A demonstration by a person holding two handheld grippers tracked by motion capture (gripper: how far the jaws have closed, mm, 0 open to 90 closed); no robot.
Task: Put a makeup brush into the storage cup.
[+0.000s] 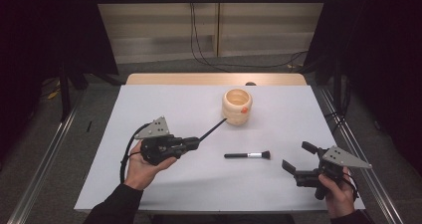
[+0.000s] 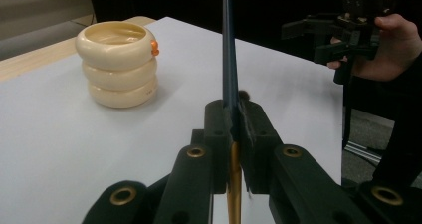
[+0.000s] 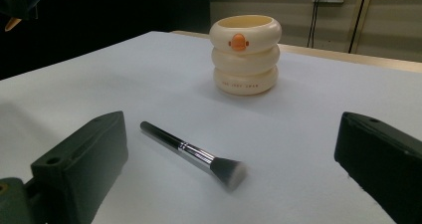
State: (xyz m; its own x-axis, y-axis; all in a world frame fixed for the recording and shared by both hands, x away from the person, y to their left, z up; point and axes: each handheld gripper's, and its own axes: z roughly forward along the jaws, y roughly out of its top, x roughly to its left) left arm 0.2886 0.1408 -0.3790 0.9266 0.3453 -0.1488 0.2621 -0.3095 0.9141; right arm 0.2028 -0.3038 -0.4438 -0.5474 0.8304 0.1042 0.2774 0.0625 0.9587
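My left gripper point(image 1: 196, 143) is shut on a thin dark-handled brush point(image 1: 213, 129) whose far end reaches almost to the foot of a cream ringed cup point(image 1: 237, 107) with an orange mark. In the left gripper view the jaws point(image 2: 234, 119) pinch this brush point(image 2: 229, 50), with a gold section below the pads and the cup point(image 2: 119, 64) at the far left. A black makeup brush point(image 1: 247, 155) with a silver collar lies flat in the middle. My right gripper point(image 1: 297, 156) stands open at the front right, nothing between its jaws. In the right gripper view point(image 3: 231, 134), the lying brush point(image 3: 191, 154) sits ahead, the cup point(image 3: 245, 55) beyond.
A white mat point(image 1: 164, 99) covers the table, and a strip of bare wood point(image 1: 214, 78) shows along the far edge. Metal rails run along the floor on both sides. Cables hang down the back wall.
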